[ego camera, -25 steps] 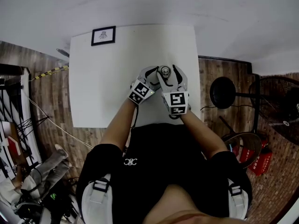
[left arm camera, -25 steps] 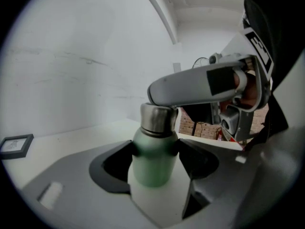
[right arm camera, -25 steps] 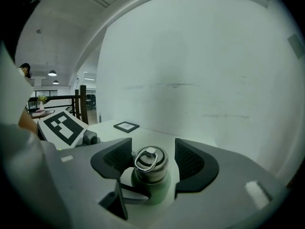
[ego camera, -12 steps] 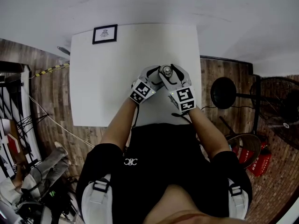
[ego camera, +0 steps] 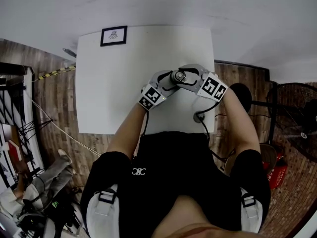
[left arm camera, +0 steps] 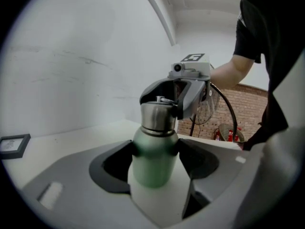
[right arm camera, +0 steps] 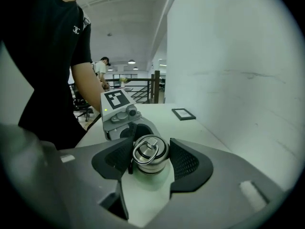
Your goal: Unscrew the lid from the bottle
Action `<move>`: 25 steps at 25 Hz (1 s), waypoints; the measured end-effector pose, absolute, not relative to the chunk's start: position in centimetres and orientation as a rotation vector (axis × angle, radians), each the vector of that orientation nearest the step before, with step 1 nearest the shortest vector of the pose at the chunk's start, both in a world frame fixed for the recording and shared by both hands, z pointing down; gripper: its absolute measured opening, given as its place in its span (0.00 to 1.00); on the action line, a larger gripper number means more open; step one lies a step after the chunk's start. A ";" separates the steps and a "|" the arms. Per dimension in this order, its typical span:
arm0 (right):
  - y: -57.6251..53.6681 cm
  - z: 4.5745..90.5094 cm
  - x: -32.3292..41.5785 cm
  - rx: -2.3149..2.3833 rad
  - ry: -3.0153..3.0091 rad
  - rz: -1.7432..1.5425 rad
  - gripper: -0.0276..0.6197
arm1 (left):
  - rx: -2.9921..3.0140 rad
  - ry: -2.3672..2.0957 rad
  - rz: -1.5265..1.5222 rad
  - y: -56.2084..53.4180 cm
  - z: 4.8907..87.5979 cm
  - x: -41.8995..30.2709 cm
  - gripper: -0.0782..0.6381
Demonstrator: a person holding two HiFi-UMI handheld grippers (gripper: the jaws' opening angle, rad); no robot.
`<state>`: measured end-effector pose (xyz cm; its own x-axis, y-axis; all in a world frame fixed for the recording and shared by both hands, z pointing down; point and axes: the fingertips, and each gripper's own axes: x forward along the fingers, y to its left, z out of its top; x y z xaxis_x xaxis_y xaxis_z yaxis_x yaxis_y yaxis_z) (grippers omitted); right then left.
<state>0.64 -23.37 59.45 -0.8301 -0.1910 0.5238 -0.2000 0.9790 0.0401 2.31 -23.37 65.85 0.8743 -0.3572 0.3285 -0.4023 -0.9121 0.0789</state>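
A green metal bottle (left arm camera: pixel 153 159) with a steel lid (right arm camera: pixel 150 152) that carries a ring handle stands on the white table (ego camera: pixel 124 83) near its front right part. In the head view only the lid (ego camera: pixel 180 76) shows. My left gripper (left arm camera: pixel 155 151) is shut on the bottle's green body, both pads against its sides. My right gripper (right arm camera: pixel 150 159) comes from the right and closes round the steel lid (left arm camera: pixel 157 113), with its pads on either side. Its marker cube (ego camera: pixel 214 88) now points right. In the head view the two grippers meet at the bottle.
A small black picture frame (ego camera: pixel 113 35) lies at the table's far left corner. A cable (ego camera: pixel 200 118) hangs over the front edge. Beside the table's right edge on the wooden floor stand a black round stand (ego camera: pixel 237 98) and a fan (ego camera: pixel 297 113).
My right gripper has swung round the lid, from the near side to the right side, counter-clockwise seen from above. The left gripper and bottle have stayed in place.
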 end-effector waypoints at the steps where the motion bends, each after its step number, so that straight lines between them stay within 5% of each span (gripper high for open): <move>1: -23.3 59.5 0.6 0.240 -2.565 0.020 0.42 | 2.901 -0.591 0.468 -23.4 65.9 2.3 0.61; 25: -25.0 57.6 2.2 1.641 -2.395 0.348 0.46 | 2.897 -0.614 0.485 -23.4 66.1 2.3 0.61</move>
